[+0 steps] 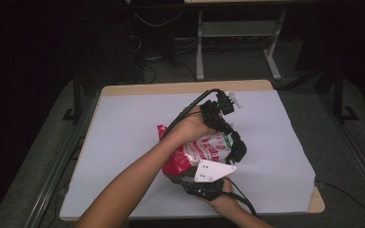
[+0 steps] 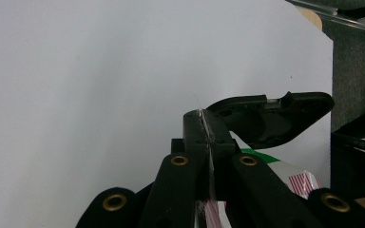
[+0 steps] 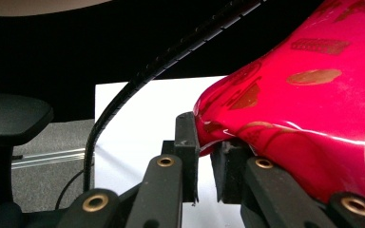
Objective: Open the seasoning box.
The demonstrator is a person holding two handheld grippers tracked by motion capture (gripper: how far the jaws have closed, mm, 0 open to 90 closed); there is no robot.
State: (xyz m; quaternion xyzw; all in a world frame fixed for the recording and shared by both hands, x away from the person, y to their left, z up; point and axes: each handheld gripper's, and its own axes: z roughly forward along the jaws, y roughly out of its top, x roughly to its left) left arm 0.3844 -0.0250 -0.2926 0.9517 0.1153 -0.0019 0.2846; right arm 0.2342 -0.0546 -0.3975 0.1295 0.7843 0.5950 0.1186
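- Right gripper (image 3: pixel 204 156), bottom middle of its own view, pinches the red edge of the snack bag (image 3: pixel 304 109); most of the bag runs off frame.
- Left gripper (image 2: pixel 204 133) is clamped on a thin clear seam, bag mostly hidden behind its jaws.
- Bag is held mid-frame over the white table cover (image 1: pixel 123 142).

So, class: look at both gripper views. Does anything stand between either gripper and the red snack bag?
Nothing visible does. The left gripper is shut on a thin clear edge of the snack bag, and the right gripper is shut on its red edge. Both already hold the bag above the table.
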